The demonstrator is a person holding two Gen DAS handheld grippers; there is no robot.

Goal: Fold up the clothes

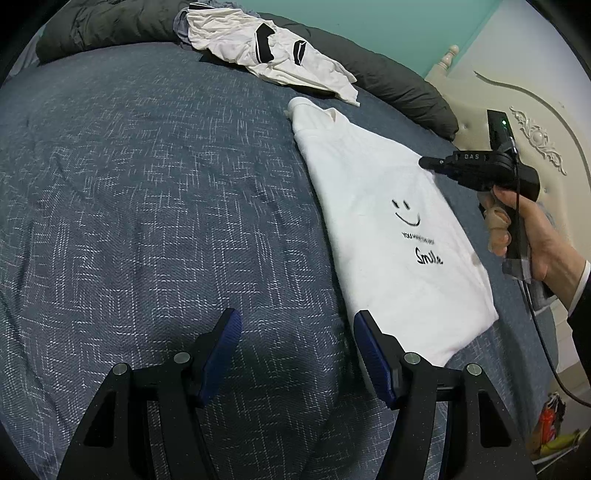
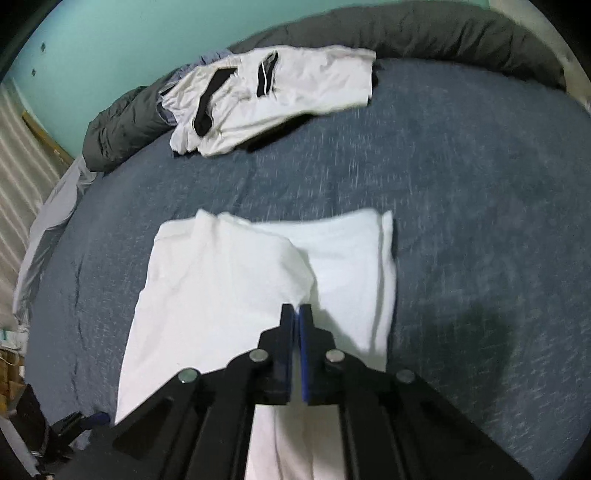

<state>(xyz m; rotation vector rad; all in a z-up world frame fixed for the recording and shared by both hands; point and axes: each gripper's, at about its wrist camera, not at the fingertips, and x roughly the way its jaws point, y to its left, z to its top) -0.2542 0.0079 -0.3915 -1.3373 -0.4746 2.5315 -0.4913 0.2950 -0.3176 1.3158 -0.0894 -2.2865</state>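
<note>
Folded white cotton T-shirt (image 1: 388, 229) with black smiley print: flat on blue woven bedspread (image 1: 147, 184), long axis running away from the person, collar end far.
Left gripper (image 1: 297, 350): blue pads spread wide, holding nothing, beside the shirt's near corner.
Right gripper (image 2: 296, 314): pads pressed together above the shirt; whether cloth is pinched cannot be told.
Crumpled white-and-black garment (image 2: 273, 99): beyond, against the grey rolled duvet (image 2: 424, 33).

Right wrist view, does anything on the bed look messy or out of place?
Yes. The white garment with black trim lies crumpled at the far edge of the bed, partly on the grey duvet, not folded. The white smiley T-shirt in front of the right tongs lies flat and tidy.
</note>
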